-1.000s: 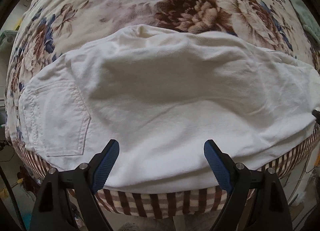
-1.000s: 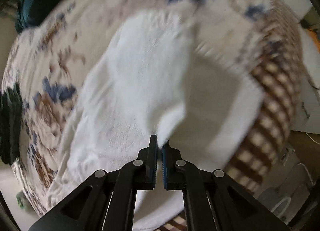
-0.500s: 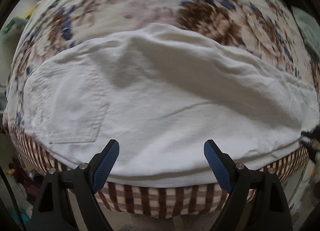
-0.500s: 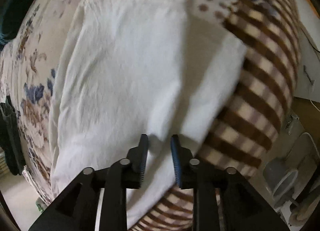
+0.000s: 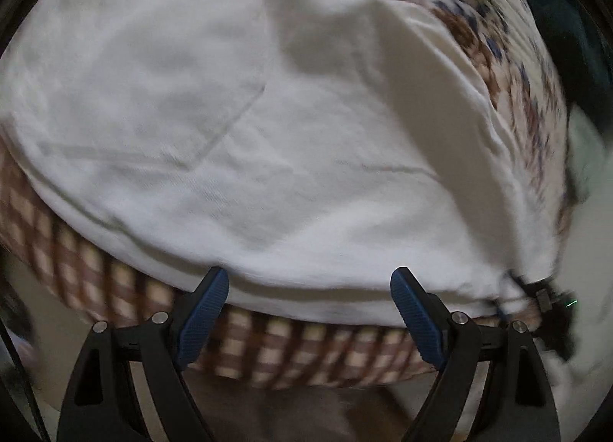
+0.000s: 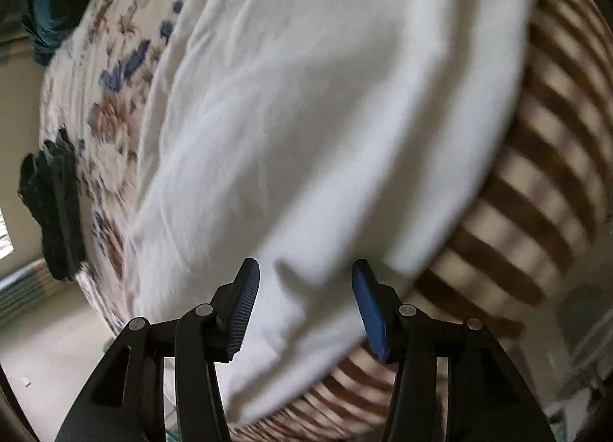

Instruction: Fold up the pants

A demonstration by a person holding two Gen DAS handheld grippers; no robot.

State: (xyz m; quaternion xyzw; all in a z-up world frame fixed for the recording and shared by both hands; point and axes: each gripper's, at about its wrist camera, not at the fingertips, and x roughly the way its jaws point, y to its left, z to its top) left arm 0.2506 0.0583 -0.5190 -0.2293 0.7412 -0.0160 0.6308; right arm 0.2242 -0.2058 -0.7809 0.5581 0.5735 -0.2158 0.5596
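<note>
Lying spread over the flowered bedcover [image 6: 115, 112], the white pants [image 5: 306, 158] are seen doubled lengthwise, with their near long edge running just ahead of both grippers along the checked border [image 5: 115, 288] of the bed. The left gripper [image 5: 309, 298] is held wide apart, its blue pads poised just short of that edge, and no cloth is caught between them. The right gripper [image 6: 304, 302] stands about half parted; its jaws have just been opening, and although a small raised wrinkle of fabric lies between the pads, it is not pressed by them, so nothing is held.

Several risks can be judged from this arrangement. Because the pants sit so close to the bed's edge, a careless tug toward the grippers could drag the garment over the border and off the bed. If only the upper layer is pinched at the next grasp, the doubled legs could be pulled out of line and the first fold undone. A soft ridge is visible ahead and to the right of the left gripper; were the next fold laid over it, a crease would probably be trapped inside. Dark clothing [image 6: 53, 208] lies well off to the left of the right gripper and seems unlikely to interfere.
</note>
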